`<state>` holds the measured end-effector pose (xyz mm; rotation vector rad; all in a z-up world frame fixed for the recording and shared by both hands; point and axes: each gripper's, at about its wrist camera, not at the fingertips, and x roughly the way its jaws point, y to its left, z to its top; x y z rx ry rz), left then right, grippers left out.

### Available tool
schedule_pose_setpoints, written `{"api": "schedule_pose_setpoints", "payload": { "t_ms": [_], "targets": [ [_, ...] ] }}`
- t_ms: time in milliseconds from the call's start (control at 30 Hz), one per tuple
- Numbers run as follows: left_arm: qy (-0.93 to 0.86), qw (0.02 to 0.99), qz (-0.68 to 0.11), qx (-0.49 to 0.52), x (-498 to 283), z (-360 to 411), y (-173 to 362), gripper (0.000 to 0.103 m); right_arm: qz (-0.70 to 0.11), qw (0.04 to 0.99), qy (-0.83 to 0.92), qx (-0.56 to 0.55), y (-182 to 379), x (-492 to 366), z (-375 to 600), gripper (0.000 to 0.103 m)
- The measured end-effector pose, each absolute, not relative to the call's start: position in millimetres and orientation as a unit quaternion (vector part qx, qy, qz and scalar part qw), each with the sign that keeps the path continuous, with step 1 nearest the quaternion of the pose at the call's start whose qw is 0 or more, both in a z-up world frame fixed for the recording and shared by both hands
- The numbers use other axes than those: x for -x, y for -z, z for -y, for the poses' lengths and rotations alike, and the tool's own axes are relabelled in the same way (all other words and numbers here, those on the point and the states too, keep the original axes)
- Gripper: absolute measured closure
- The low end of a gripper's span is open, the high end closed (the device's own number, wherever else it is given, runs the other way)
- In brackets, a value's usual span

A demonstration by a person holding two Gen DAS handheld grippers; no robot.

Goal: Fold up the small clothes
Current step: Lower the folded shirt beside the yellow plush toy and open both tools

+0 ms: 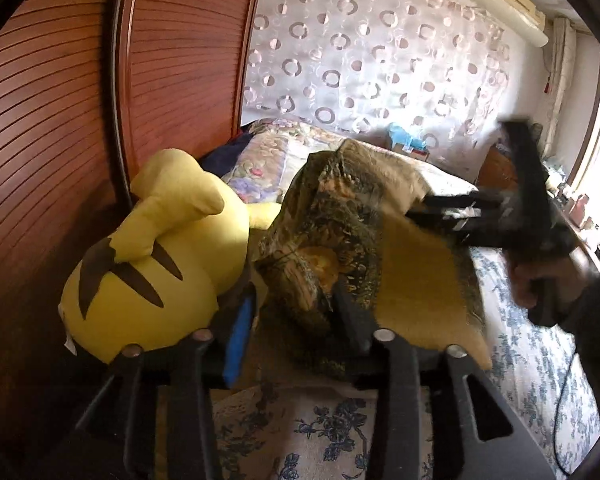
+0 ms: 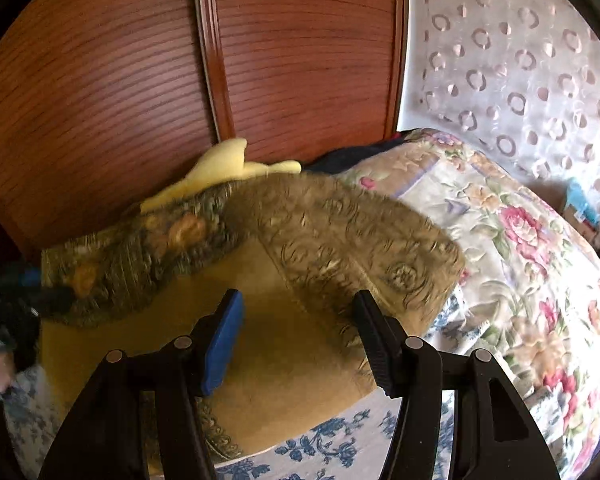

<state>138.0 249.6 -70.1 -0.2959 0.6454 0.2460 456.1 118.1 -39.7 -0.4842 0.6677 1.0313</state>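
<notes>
A small garment (image 1: 332,216) with a dark green and orange paisley print and a plain mustard inner side lies partly folded on the bed. In the left wrist view my left gripper (image 1: 296,316) stands open right at its near folded edge, not closed on the cloth. My right gripper (image 1: 428,210) shows blurred at the right, fingertips at the garment's far edge. In the right wrist view the garment (image 2: 340,232) lies in front and my right gripper (image 2: 300,320) is open over its mustard side, empty.
A big yellow plush toy (image 1: 152,264) lies left of the garment against the wooden wardrobe doors (image 1: 60,120). A floral quilt (image 2: 520,248) is heaped behind. The bed sheet (image 1: 532,360) is white with blue flowers. A circle-patterned curtain (image 1: 380,48) hangs behind.
</notes>
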Motion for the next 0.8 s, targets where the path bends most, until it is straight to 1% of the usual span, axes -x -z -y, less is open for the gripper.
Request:
{"api": "schedule_pose_setpoints", "payload": {
  "t_ms": [67,133,167,200,267,333,400,467,633,800],
  "targets": [
    [-0.121,0.934,-0.309,0.136,-134,-247,65,0.059,-0.297,0.795,-0.474,0.235,51,-454,-121,0.044],
    [-0.122,0.937,-0.302,0.129,-130,-244,60,0.051,-0.289,0.801,-0.475,0.222,53,-454,-118,0.044],
    [-0.119,0.938,-0.299,0.126,-128,-242,57,0.044,-0.292,0.801,-0.476,0.216,52,-457,-119,0.044],
    [-0.117,0.940,-0.295,0.122,-126,-240,54,0.033,-0.293,0.801,-0.474,0.218,52,-457,-120,0.044],
    [-0.118,0.943,-0.291,0.114,-123,-235,48,0.023,-0.289,0.804,-0.466,0.229,52,-453,-125,0.044],
    [-0.117,0.946,-0.282,0.105,-119,-229,42,0.021,-0.290,0.809,-0.457,0.230,52,-441,-122,0.044],
    [-0.120,0.948,-0.279,0.098,-117,-225,37,0.017,-0.297,0.814,-0.452,0.212,48,-433,-117,0.044],
    [-0.121,0.950,-0.273,0.089,-113,-218,33,0.015,-0.301,0.816,-0.455,0.193,42,-421,-108,0.044],
    [-0.120,0.955,-0.261,0.072,-103,-198,25,0.015,-0.282,0.826,-0.452,0.181,30,-384,-80,0.044],
    [-0.108,0.957,-0.261,0.067,-93,-177,23,0.015,-0.267,0.840,-0.441,0.170,22,-345,-46,0.034]
  ]
}}
